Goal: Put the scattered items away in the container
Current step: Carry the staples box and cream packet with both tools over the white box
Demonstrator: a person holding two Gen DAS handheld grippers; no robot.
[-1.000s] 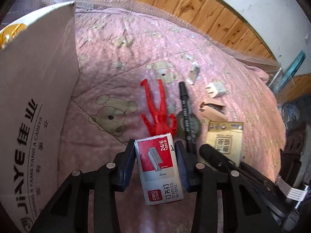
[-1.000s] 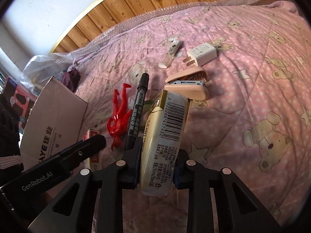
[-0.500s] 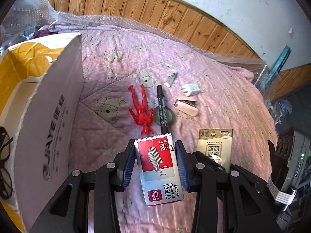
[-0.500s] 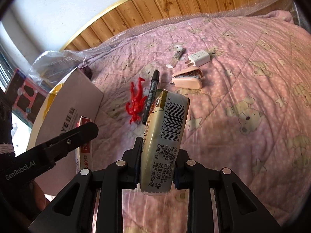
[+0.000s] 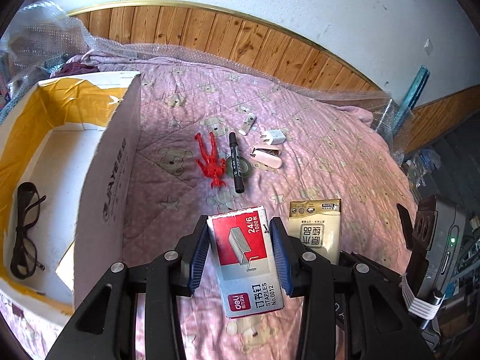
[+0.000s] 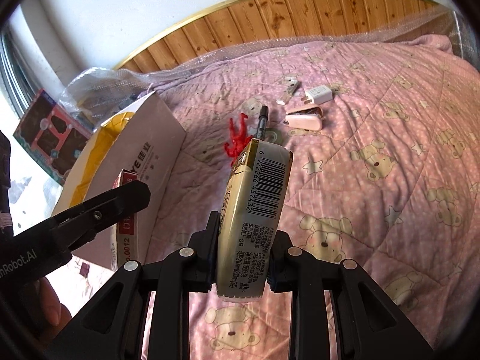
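My left gripper (image 5: pixel 240 237) is shut on a red and silver staples box (image 5: pixel 247 258), held above the pink quilt. Beside it, my right gripper (image 6: pixel 241 240) is shut on a gold tissue pack (image 6: pixel 255 210), whose face also shows in the left wrist view as the tissue pack (image 5: pixel 315 231). The open cardboard box (image 5: pixel 120 162) with yellow lining stands at the left, a pair of black glasses (image 5: pixel 25 231) lying inside. On the quilt lie a red toy figure (image 5: pixel 210 159), a black marker (image 5: pixel 235 162), a tape roll (image 5: pixel 240 166), a pink stapler (image 5: pixel 267 154), a white charger (image 5: pixel 273 138) and a small white tube (image 5: pixel 247 120).
A wooden headboard (image 5: pixel 240 42) and bubble wrap (image 5: pixel 39 39) border the bed at the back. Clutter and a grey device (image 5: pixel 444 246) sit off the bed's right side. A colourful boxed toy (image 6: pixel 51 132) lies beyond the cardboard box (image 6: pixel 144 162). A hand (image 6: pixel 51 303) holds the left gripper.
Both grippers have lifted and pulled back from the scattered items with their loads. The cardboard box's inside and the glasses have come into view at the left.
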